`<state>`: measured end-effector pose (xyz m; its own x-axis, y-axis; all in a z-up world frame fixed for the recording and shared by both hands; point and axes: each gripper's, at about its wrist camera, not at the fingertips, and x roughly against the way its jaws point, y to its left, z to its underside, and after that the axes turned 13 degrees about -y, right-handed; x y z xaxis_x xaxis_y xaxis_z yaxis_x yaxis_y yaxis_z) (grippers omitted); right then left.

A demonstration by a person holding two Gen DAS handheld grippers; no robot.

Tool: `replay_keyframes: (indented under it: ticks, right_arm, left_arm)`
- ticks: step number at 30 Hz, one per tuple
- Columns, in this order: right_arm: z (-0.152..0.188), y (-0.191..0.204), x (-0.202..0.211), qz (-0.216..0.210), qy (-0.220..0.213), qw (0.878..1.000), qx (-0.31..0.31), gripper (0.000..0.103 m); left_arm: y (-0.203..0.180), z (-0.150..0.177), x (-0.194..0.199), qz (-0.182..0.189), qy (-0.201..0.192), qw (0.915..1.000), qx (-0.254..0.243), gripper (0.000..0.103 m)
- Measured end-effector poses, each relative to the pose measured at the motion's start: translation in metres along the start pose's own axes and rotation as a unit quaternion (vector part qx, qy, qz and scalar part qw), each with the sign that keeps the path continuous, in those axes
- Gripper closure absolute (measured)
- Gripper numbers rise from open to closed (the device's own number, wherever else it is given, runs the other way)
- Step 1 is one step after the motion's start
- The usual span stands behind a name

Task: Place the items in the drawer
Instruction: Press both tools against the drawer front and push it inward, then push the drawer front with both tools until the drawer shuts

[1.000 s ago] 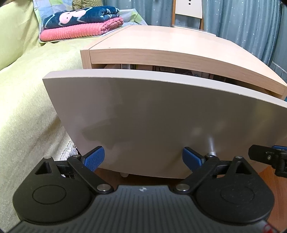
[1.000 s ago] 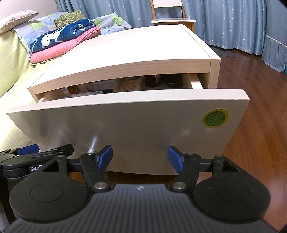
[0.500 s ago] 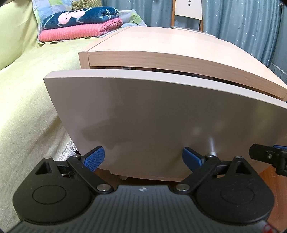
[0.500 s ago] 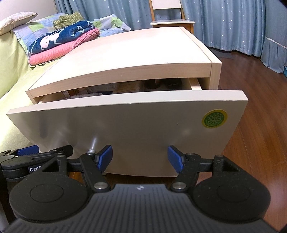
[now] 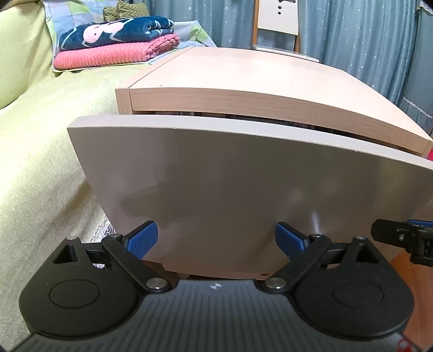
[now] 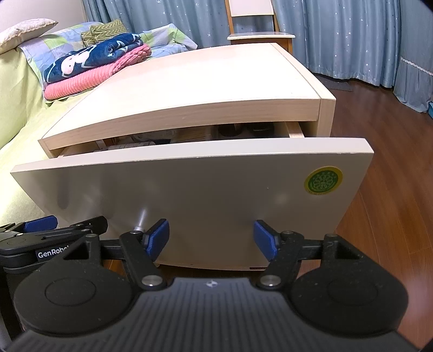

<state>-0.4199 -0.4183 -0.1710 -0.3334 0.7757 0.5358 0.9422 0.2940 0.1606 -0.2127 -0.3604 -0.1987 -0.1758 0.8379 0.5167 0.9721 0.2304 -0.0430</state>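
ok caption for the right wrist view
Open right gripper at the front panel of a partly open drawer, left gripper alongside.

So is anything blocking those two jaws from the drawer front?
Nothing visible. Both the left gripper and the right gripper are open and right at the drawer front, with no object between.

Home bedroom. Bed [image 6: 16, 130] w/ green cover just left of the nightstand [image 6: 205, 89]; folded blankets [image 6: 94, 67] & pillow [image 6: 24, 32] on it. Blue curtains [image 6: 351, 35] and chair [image 6: 257, 24] behind nightstand, wood floor [image 6: 392, 162] to its right.
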Motion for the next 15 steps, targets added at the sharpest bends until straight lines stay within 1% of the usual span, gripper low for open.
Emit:
replay_keyframes:
  ticks: [15]
  right_arm:
    - [-0.0058, 0.0038, -0.0036, 0.003, -0.014, 1.000, 0.007, 0.035]
  left_arm:
    - [0.0050, -0.0062, -0.0067, -0.004, -0.009, 0.9999, 0.005, 0.008]
